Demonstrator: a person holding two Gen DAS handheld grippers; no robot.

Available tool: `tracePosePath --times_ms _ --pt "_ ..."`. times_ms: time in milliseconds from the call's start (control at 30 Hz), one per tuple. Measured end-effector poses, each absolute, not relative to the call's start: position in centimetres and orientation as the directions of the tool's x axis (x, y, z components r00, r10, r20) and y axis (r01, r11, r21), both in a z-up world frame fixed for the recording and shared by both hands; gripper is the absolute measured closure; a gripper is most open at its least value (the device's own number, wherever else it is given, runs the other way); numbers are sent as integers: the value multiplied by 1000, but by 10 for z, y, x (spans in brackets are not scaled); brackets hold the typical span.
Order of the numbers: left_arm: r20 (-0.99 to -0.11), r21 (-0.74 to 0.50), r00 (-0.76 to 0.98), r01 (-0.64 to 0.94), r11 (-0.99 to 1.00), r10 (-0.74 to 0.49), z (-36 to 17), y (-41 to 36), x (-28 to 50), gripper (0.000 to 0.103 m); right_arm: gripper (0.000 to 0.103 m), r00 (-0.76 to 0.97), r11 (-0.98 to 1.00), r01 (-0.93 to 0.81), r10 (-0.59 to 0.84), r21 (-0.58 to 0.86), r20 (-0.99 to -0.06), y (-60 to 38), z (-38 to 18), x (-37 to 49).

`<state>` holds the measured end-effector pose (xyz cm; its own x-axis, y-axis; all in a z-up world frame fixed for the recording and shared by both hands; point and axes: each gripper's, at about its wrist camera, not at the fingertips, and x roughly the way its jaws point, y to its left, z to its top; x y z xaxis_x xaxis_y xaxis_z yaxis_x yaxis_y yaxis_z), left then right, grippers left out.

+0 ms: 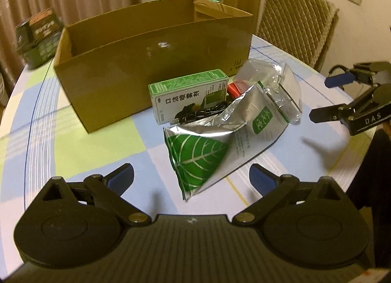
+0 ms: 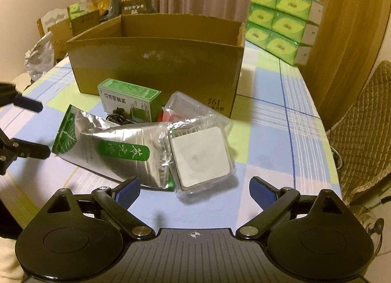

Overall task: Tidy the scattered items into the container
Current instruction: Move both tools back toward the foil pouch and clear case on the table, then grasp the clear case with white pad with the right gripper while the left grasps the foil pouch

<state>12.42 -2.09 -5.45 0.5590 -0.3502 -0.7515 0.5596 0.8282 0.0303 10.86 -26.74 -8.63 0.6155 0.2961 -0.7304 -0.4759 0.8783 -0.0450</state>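
Crinkled silver foil pouch [image 1: 195, 158] with a green leaf is lying mid-frame before the open brown cardboard box [image 1: 156, 63], half-hiding a black cable [image 1: 205, 112]. Both jaws are gaping wide, holding nothing.

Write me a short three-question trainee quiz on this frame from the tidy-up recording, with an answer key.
1. True or false: the cardboard box already holds the green medicine carton.
2. Multiple choice: the silver foil pouch with the green leaf lies (A) inside the box, (B) on the checked tablecloth in front of the box, (C) on the chair.
3. Fill in: both the left tongs and the right tongs are ____ and hold nothing.

Key: 1 false, the carton stands on the cloth in front of the box. 2 B. 3 open.
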Motion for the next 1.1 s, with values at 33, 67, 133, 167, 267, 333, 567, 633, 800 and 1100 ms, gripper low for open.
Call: tracePosePath --times_ms 33,67,133,167,267,333,567,633,800,1100 --pt "-754 42 556 572 819 -350 -54 -23 127 4 10 614 876 -480 297 -48 -732 -267 -87 111" --pt "-756 54 552 586 808 -350 -53 -25 129 4 10 612 873 -485 298 -50 -732 -266 -88 113" --pt "-762 67 541 614 786 -357 -51 -28 134 4 10 608 869 -492 300 -52 -735 -266 -90 119" --pt "-763 70 536 625 777 -362 -50 -30 137 4 10 606 867 -495 300 -53 -737 -266 -91 122" --pt "-766 86 521 665 742 -377 -48 -37 143 4 10 597 861 -506 305 -54 -742 -265 -94 131" --pt "-767 99 511 691 716 -387 -47 -44 145 4 10 588 852 -521 312 -55 -747 -264 -96 136" --pt "-777 129 462 782 609 -429 -50 -70 152 4 10 564 823 -565 330 -62 -757 -261 -104 152" --pt "-780 131 444 805 579 -441 -52 -78 155 4 11 551 818 -574 341 -49 -761 -260 -106 156" --pt "-802 123 391 848 516 -452 -62 -94 162 4 38 513 813 -582 361 -6 -779 -261 -110 163" --pt "-830 96 344 863 496 -439 -79 -92 156 4 43 476 800 -598 409 54 -779 -253 -109 145"
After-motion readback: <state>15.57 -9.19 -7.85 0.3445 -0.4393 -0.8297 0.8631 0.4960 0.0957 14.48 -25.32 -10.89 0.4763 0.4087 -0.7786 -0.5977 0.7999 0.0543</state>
